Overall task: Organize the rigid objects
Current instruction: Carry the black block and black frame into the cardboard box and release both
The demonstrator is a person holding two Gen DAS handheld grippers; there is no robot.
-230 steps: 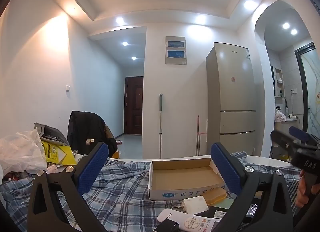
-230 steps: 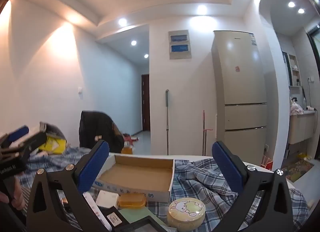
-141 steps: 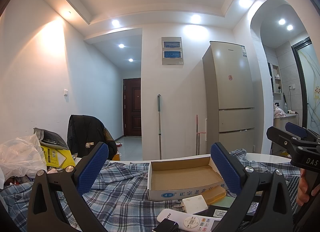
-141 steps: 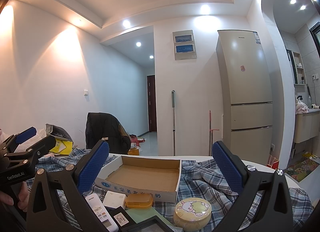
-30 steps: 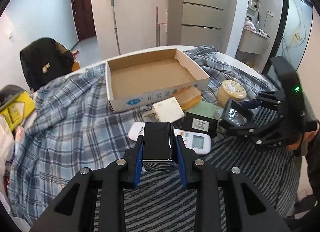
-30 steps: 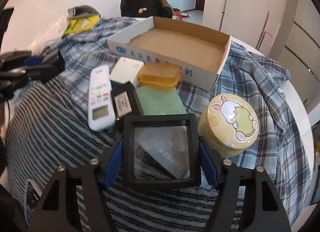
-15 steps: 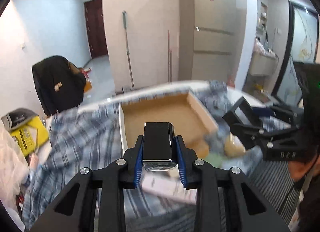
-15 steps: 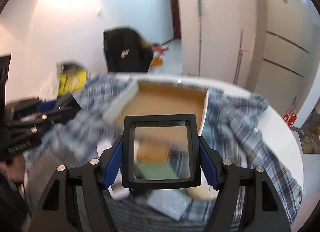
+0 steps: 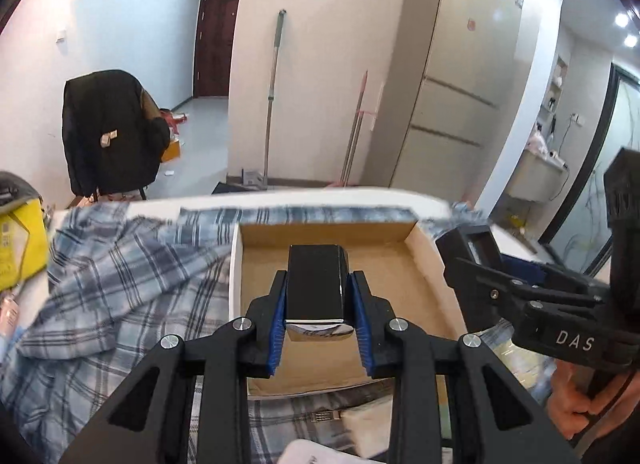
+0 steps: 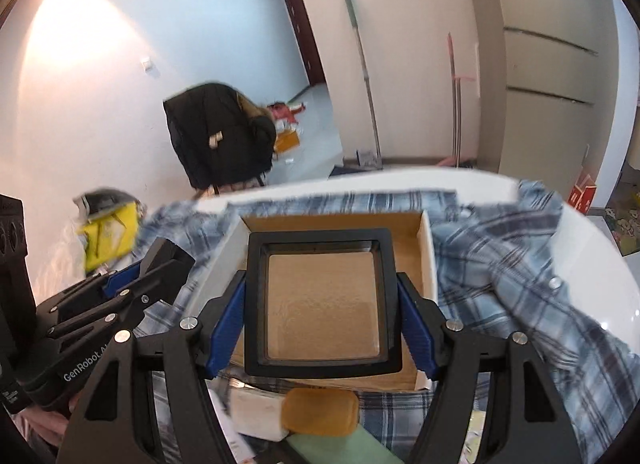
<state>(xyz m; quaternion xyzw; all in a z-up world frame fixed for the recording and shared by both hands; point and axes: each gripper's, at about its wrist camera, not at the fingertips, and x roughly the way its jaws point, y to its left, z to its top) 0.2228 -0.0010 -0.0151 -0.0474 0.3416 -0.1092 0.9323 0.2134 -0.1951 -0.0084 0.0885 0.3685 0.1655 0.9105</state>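
Note:
My left gripper [image 9: 318, 314] is shut on a glossy black box [image 9: 316, 284] and holds it above the open cardboard tray [image 9: 420, 276]. My right gripper [image 10: 320, 328] is shut on a black square frame with a clear pane [image 10: 322, 300], held over the same tray [image 10: 426, 260]. The tray is shallow, brown inside, white outside, and holds nothing that I can see. Each gripper shows in the other's view: the right one [image 9: 520, 296] at the right, the left one [image 10: 120, 288] at the left.
A plaid shirt [image 9: 120, 284] covers the round white table [image 10: 600, 256]. A white box [image 10: 256, 410], an orange case [image 10: 320, 412] and a green flat item [image 10: 340, 450] lie in front of the tray. A yellow box [image 10: 106, 240] sits at the left. A chair with a black jacket [image 9: 108, 128] stands behind.
Both grippers have closed on their objects, lifted them off the table and carried them forward over the cardboard tray. A second ago they were still low among the items in front of it.

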